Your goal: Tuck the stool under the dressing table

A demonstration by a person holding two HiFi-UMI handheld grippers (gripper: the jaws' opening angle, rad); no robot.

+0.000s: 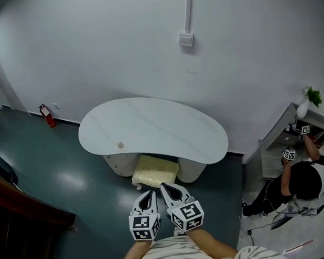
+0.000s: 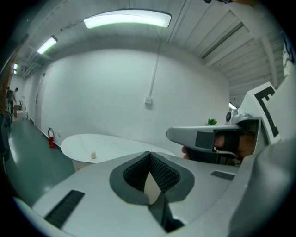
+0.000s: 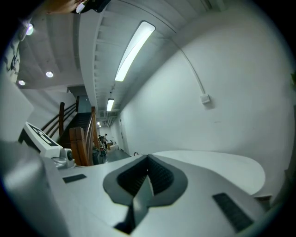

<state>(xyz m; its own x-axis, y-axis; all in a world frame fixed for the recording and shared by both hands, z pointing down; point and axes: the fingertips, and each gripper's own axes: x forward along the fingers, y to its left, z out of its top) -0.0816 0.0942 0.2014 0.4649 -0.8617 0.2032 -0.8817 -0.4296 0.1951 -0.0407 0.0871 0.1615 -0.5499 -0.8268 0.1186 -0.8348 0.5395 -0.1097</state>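
The white kidney-shaped dressing table (image 1: 167,125) stands against the wall. The stool (image 1: 154,171), with a pale yellow cushion, sits partly under the table's front edge between its rounded legs, its near half showing. My left gripper (image 1: 151,193) and right gripper (image 1: 165,186) are side by side just in front of the stool, both shut and holding nothing. In the left gripper view the jaws (image 2: 149,155) meet closed, above the level of the tabletop (image 2: 88,141). The right gripper (image 3: 148,160) is likewise closed, with the tabletop (image 3: 222,163) beyond it. Whether either touches the stool is unclear.
A small pale knob-like object (image 1: 119,144) sits on the tabletop. A red fire extinguisher (image 1: 48,115) stands by the wall at left. Dark wooden stairs (image 1: 13,204) are at the near left. A person (image 1: 307,178) crouches by a shelf (image 1: 275,138) at right.
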